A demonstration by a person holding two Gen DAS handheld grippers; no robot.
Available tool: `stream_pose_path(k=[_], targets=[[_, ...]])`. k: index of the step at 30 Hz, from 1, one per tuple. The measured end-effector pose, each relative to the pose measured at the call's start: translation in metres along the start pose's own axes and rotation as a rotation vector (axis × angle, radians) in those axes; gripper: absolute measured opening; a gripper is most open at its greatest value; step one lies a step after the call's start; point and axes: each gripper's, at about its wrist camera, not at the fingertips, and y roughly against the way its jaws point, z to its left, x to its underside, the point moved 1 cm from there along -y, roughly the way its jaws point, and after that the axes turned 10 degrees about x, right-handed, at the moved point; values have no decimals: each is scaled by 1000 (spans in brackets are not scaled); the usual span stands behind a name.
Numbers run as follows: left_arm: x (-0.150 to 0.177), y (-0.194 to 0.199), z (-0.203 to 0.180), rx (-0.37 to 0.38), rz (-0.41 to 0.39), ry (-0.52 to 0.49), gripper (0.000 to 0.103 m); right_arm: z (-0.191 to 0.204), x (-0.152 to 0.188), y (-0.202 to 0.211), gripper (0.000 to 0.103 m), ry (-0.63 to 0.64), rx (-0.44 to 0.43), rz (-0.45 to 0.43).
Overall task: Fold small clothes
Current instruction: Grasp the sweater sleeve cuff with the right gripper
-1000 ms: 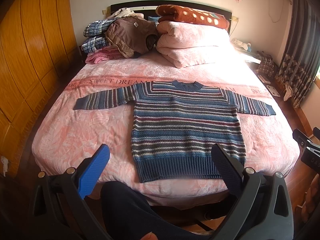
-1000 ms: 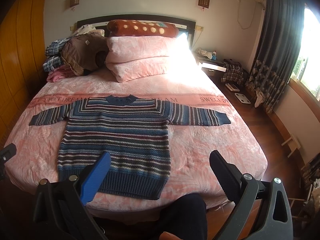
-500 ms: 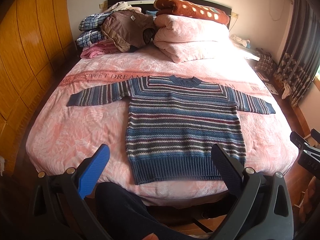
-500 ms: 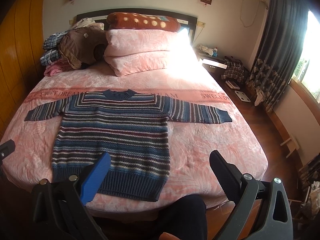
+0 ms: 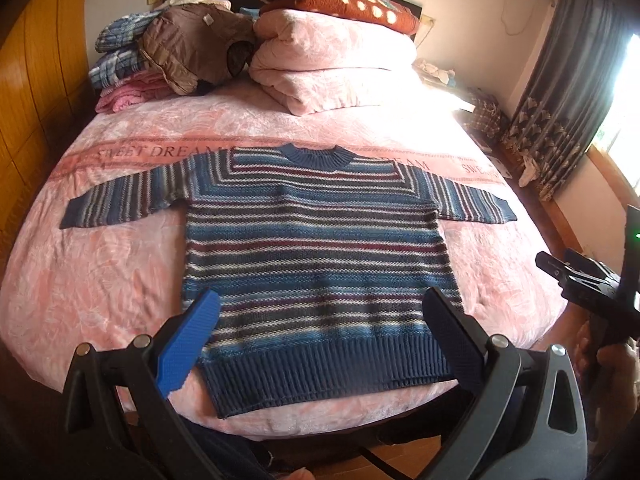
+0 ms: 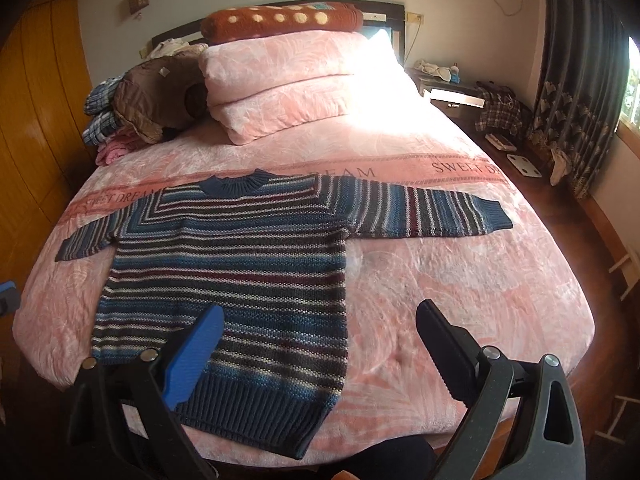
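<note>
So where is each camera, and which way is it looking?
Left wrist view: rides the left claw at the foot of the bed, facing the headboard over the striped sweater; its own open fingers and the right claw's tip show.
Right wrist view: rides the right claw, further right, facing the same way; open fingers, with the left claw's tip at the left edge.
Both share the sweater, the pink bed and the pillows.
</note>
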Motion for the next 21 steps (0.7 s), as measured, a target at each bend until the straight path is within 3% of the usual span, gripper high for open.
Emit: stream_pose_path(k=[3, 7, 8, 10, 14, 21], targets=[[-4, -23, 1, 4, 1, -5, 100, -46, -8, -54, 79, -149, -55, 134], [-12, -52, 10, 83, 18, 58, 100, -124, -5, -123, 76, -450, -138, 273], [-14, -58, 12, 88, 14, 69, 100, -141, -4, -139, 70, -508, -152, 295], [-17, -67, 14, 104, 2, 76, 100, -174, -5, -166, 64, -607, -171, 312], [-20, -87, 15, 142, 10, 87, 100, -235, -17, -211, 63, -788, -205, 298], [-18, -125, 17, 149, 61, 76, 100, -319, -45, -286, 61, -993, -171, 254]])
